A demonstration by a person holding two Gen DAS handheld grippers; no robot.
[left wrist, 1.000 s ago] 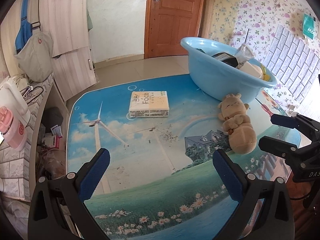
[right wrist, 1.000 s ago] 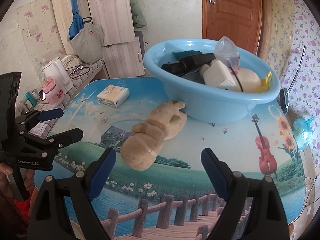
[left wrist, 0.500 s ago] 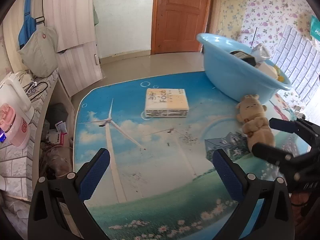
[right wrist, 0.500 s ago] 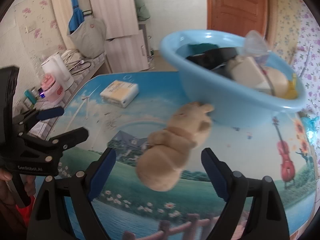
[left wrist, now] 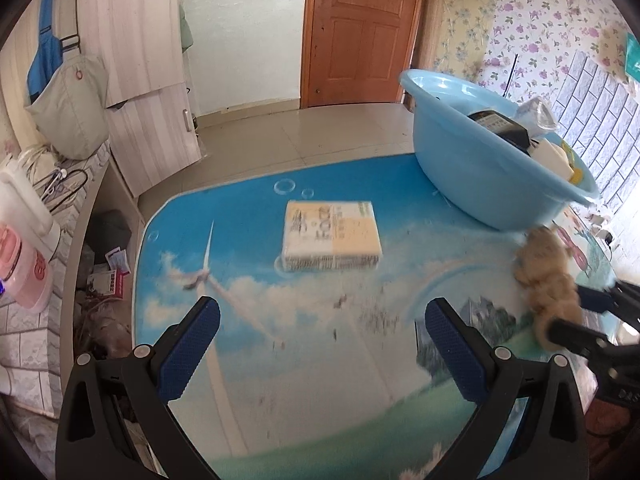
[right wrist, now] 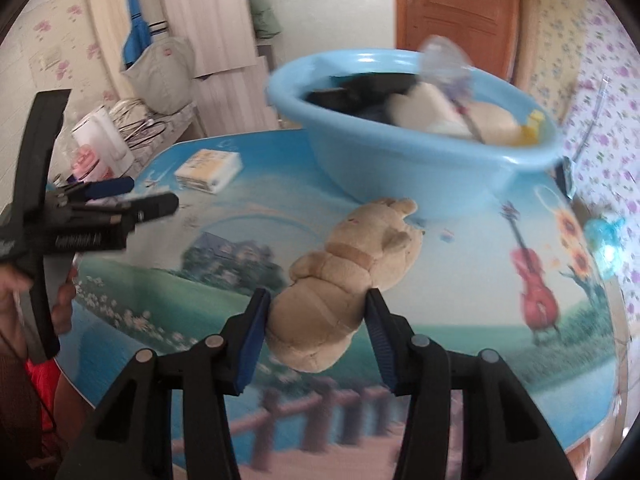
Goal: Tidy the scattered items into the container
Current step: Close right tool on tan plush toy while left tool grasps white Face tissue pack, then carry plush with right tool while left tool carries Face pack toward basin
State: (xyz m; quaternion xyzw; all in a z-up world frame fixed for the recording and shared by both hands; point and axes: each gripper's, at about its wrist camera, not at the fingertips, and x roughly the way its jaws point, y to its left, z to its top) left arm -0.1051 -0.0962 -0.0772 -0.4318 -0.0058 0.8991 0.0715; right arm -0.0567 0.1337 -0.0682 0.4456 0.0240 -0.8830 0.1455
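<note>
A tan plush toy [right wrist: 344,276] lies on the picture-printed table [right wrist: 460,280], its head against the blue basin [right wrist: 400,168]. My right gripper [right wrist: 317,300] has both blue pads pressed on the toy's rear end. In the left wrist view the plush toy [left wrist: 548,276] sits at the far right with the right gripper [left wrist: 580,312] on it. A packet of tissues [left wrist: 331,236] lies flat mid-table, straight ahead of my open left gripper [left wrist: 322,312], which holds nothing. The basin [left wrist: 472,176] holds several items.
A white kettle [left wrist: 24,200] and a pink appliance [left wrist: 24,276] stand on a counter left of the table. A wooden door [left wrist: 360,28] is behind. A teal bag [right wrist: 606,236] hangs past the table's right edge. A hand [right wrist: 60,292] holds the left gripper [right wrist: 132,196].
My right gripper moved forward and its fingers came together on the plush toy. The left gripper advanced toward the tissue packet, still open.
</note>
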